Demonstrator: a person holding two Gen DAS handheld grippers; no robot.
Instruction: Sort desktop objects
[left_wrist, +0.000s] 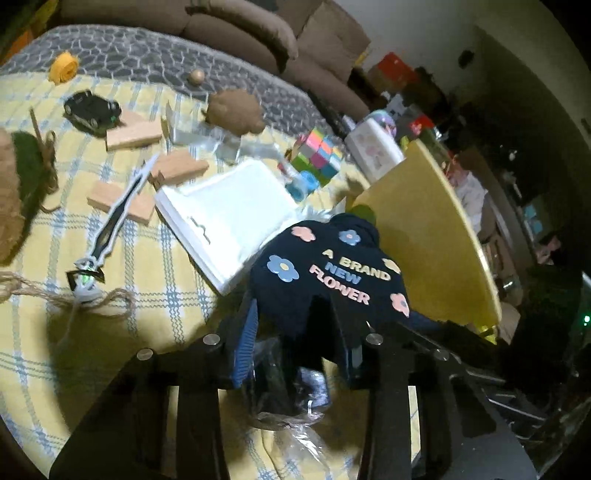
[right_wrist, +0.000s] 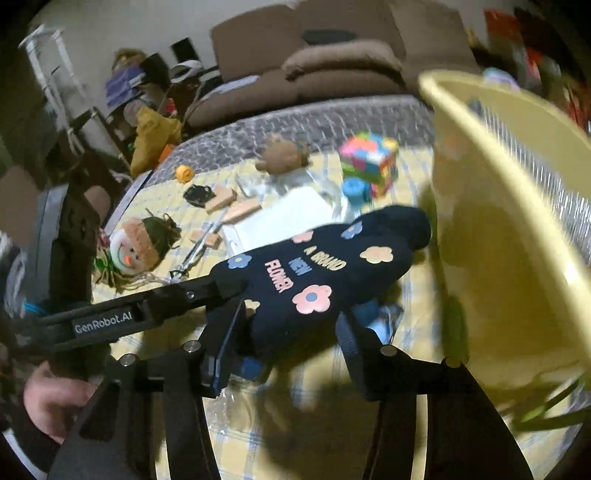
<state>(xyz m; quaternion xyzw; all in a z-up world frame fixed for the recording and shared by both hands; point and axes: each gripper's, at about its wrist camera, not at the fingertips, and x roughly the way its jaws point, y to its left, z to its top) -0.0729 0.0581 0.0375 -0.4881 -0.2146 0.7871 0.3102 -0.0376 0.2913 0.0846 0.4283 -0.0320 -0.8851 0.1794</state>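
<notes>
Pouch (left_wrist: 325, 280) of navy cloth, printed with pastel flowers and the words "A BRAND NEW FLOWER", hangs just above the yellow plaid tablecloth (left_wrist: 155, 258), between both grippers and just left of the tall yellow basket (left_wrist: 436, 236). The left gripper (left_wrist: 299, 343) is clenched on the pouch's near end, its blue-padded fingers (left_wrist: 245, 343) pressing into the fabric; crinkled clear plastic (left_wrist: 295, 424) lies under it. The right gripper (right_wrist: 288, 343) straddles the same pouch from its own side, and motion blur leaves it unclear whether its pads press on the cloth or stand off it. In the right wrist view a person's hand (right_wrist: 55, 402) grips the handle of the left tool at the near left.

Just beyond the pouch lies a white tray (left_wrist: 229, 218). Farther right sit a multicoloured puzzle cube (left_wrist: 317, 155) and a blue tape roll (left_wrist: 303, 184). Left of the tray are wooden blocks (left_wrist: 133, 136), a toy sword (left_wrist: 118, 218) and a black toy car (left_wrist: 92, 109). Farther back are a brown plush (left_wrist: 232, 110) and an orange roll (left_wrist: 64, 68). A scarecrow doll (right_wrist: 140, 243) lies at the near left
</notes>
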